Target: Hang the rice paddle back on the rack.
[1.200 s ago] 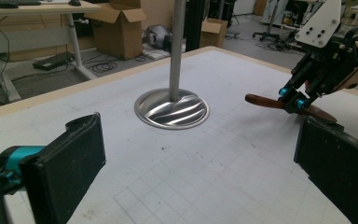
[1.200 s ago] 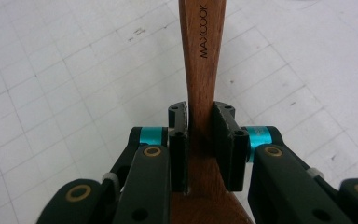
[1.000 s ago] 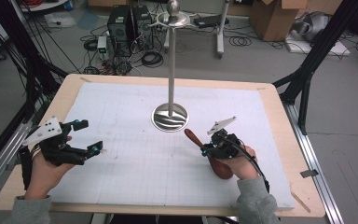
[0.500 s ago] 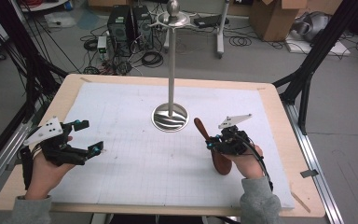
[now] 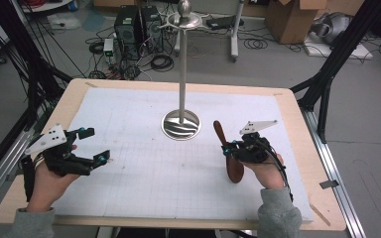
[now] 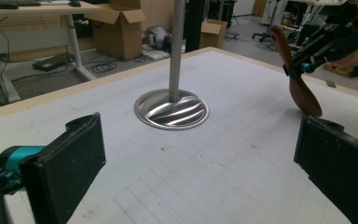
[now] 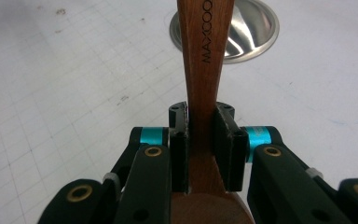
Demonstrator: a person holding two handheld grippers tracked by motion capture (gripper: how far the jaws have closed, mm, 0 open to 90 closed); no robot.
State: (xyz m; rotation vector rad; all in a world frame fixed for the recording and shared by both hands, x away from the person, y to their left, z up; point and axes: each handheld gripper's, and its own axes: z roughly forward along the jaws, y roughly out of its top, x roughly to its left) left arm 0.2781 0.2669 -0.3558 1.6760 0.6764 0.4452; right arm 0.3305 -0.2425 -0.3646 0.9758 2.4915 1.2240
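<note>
- Table (image 5: 297,148) with a pale wooden rim, covered by a white gridded mat (image 5: 144,148), seen from above the person's side.
- Metal stand (image 5: 181,124) near the middle of the mat: a round shiny base with a thin upright pole, topped by a small disc and knob.
- Right gripper (image 5: 234,149) sits to the right of the stand's base, held in the person's right hand (image 5: 265,171). Its two black jaws are pressed against a wooden spoon (image 5: 228,151), pinching the handle from both sides.
- In the right gripper view, the spoon (image 7: 204,70) runs straight up between the jaws, its handle lettered "MAXCOO", with the stand's base (image 7: 251,32) beyond it.
- The spoon is tilted: its handle end points up and away towards the stand, its broad dark bowl hangs low, close above the mat near the hand.
- Left gripper (image 5: 92,146) is held near the mat's left edge, well apart from the stand and spoon. Its jaws are spread wide with nothing between them.
- In the left gripper view, the stand base (image 6: 171,109) lies ahead and the spoon (image 6: 298,86) shows at far right.
</note>
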